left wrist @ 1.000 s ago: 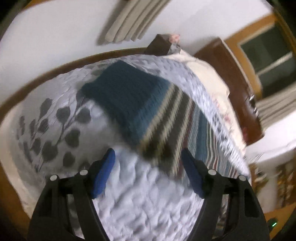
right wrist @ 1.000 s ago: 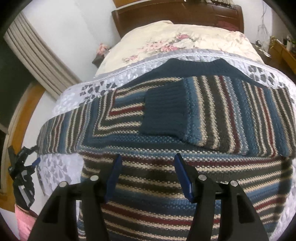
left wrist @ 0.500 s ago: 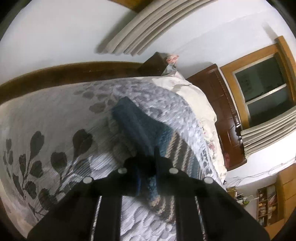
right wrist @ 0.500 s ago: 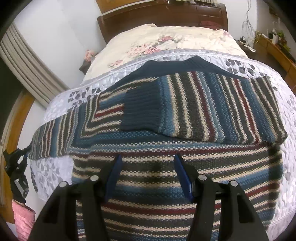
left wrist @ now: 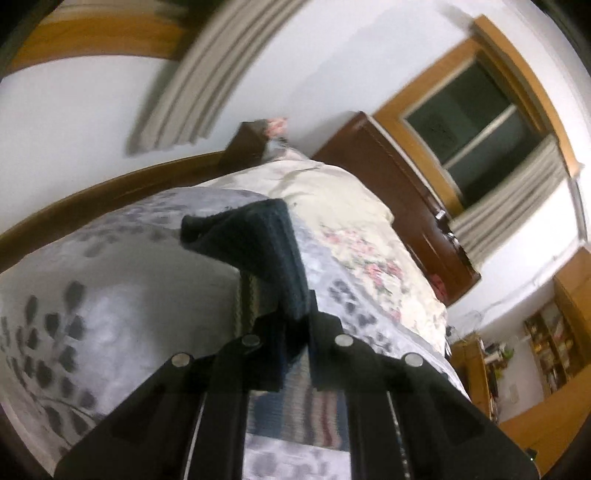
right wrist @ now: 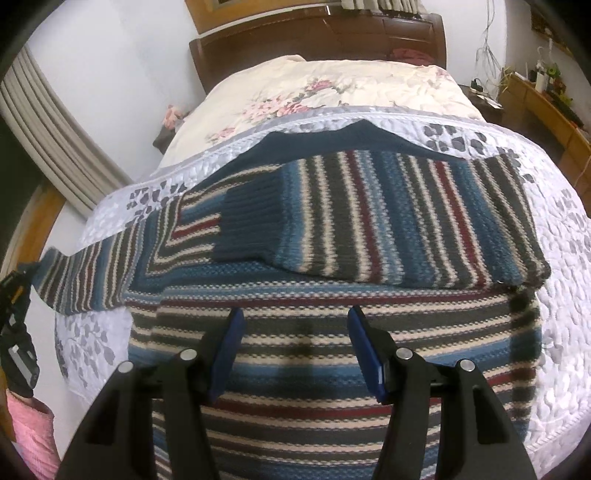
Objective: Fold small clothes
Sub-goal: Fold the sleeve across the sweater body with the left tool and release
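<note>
A striped knit sweater [right wrist: 332, 332] in blue, cream, dark grey and maroon lies spread on the quilted bed. Its right sleeve [right wrist: 388, 229] is folded across the chest, the navy cuff [right wrist: 251, 225] pointing left. The left sleeve [right wrist: 85, 280] stretches out to the left, lifted at its end. My left gripper [left wrist: 293, 314] is shut on that sleeve's navy cuff [left wrist: 258, 243], which stands up above the quilt in the left wrist view. My right gripper [right wrist: 295, 343] hovers open over the sweater's body, nothing between its blue pads [right wrist: 364, 350].
A white quilt with grey leaf print [right wrist: 561, 280] covers the bed, and a floral cream duvet [right wrist: 332, 88] lies beyond it. A dark wooden headboard [right wrist: 317, 33] is at the far end. A wooden shelf [right wrist: 546, 107] stands at right. A pink sleeve [right wrist: 29, 435] shows at lower left.
The left gripper went from open above the cuff to shut on it and lifted it off the quilt. The right gripper stayed open, drifting slightly over the sweater.
</note>
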Demonstrator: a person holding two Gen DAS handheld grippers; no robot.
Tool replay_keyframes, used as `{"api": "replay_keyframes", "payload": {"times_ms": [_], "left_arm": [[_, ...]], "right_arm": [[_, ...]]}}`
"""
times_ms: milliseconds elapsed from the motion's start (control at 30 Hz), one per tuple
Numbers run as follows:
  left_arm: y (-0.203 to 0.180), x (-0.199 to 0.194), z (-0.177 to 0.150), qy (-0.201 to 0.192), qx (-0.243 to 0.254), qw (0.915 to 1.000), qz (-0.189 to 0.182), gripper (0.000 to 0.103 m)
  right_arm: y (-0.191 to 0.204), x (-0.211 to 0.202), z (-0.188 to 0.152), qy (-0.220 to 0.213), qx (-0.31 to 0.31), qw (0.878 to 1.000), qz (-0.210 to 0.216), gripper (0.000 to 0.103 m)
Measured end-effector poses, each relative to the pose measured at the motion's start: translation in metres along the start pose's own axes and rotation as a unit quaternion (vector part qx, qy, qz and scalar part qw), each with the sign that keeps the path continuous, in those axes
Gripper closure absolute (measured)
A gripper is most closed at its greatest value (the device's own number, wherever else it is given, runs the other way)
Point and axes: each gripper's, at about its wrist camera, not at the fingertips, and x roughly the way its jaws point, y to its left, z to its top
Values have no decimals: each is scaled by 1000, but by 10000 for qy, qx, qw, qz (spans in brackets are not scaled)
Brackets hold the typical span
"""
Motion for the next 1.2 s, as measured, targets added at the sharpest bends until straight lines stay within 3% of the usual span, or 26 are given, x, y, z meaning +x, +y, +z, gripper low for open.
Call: {"api": "replay_keyframes", "payload": {"times_ms": [267,433,633,867,1133,1200], "left_arm": [[-115,14,-64,301,837,9941,-618,96],[-194,37,-120,678,1283,9831,-1117,96],[-257,73,-179,1063,1546,9734,-1315,96],[-297,108,-245,1428,1748,9643,-1383,96],[-294,155,-292,1857,1872,9592,-1022,95],[-291,163,-299,2044,1888,9550,-1027,91]], "right_arm": [[-38,-6,0,-29,25,10000,23,44],[-62,-13,2,-76,21,9999,70,44],[-96,-17,2,-55,66,9999,139,44],[-129,-18,0,25,41,9998,200,44],[-146,-12,5,170,-139,9994,271,44],[-148,-9,6,198,-134,9992,316,44]]}}
